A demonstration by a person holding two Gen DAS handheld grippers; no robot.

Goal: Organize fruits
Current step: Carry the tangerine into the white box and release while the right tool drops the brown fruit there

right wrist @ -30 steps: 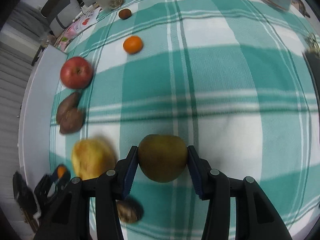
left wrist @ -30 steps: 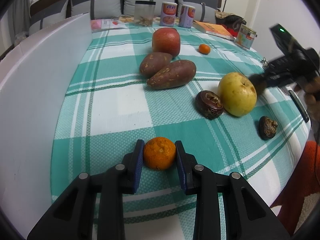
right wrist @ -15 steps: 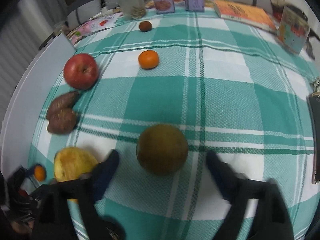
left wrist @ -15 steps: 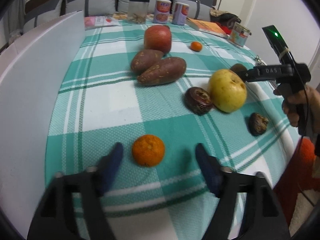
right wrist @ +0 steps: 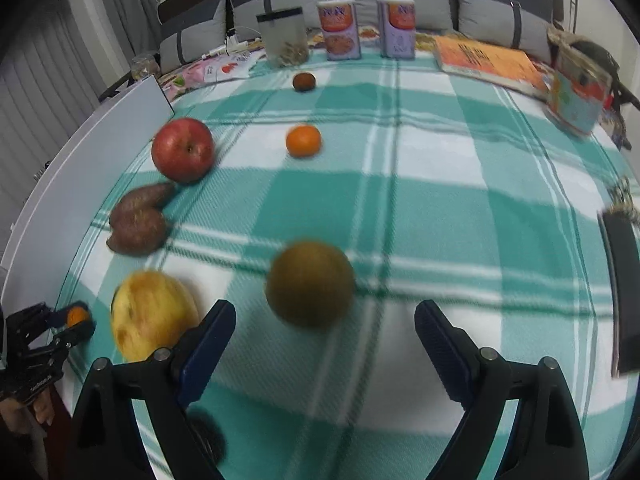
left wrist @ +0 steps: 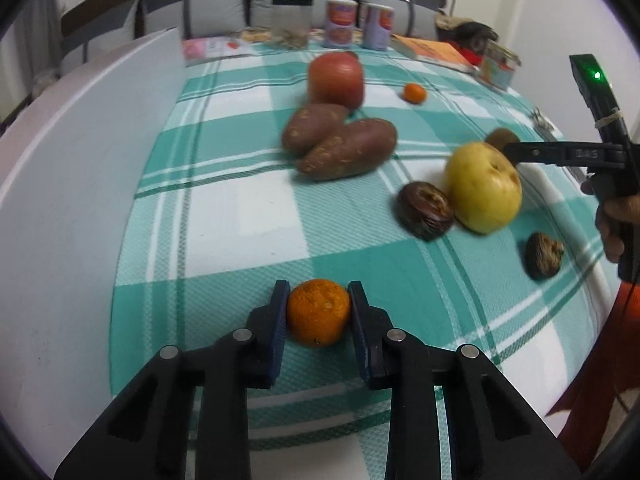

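My left gripper (left wrist: 318, 312) is shut on a small orange (left wrist: 318, 312) at the near edge of the checked cloth. My right gripper (right wrist: 324, 332) is open, with a brown round fruit (right wrist: 310, 284) on the cloth just ahead of its fingers, apart from them. A yellow apple (right wrist: 152, 316) lies left of it and also shows in the left wrist view (left wrist: 484, 188). A red apple (right wrist: 183, 150), two sweet potatoes (right wrist: 138, 220), a second orange (right wrist: 303, 141) and a dark fruit (right wrist: 304, 81) lie farther back.
Two dark wrinkled fruits (left wrist: 424, 210) (left wrist: 544, 254) lie near the yellow apple. A white board (left wrist: 72, 184) borders the cloth's left side. Cartons (right wrist: 338, 30), a jar (right wrist: 284, 38), a book (right wrist: 488, 62) and a box (right wrist: 578, 96) stand at the far edge. A dark flat object (right wrist: 622, 288) lies right.
My left gripper, open half a second ago, has shut on the small orange again. My right gripper let go of the brown fruit and stays open, now drawn back a little.
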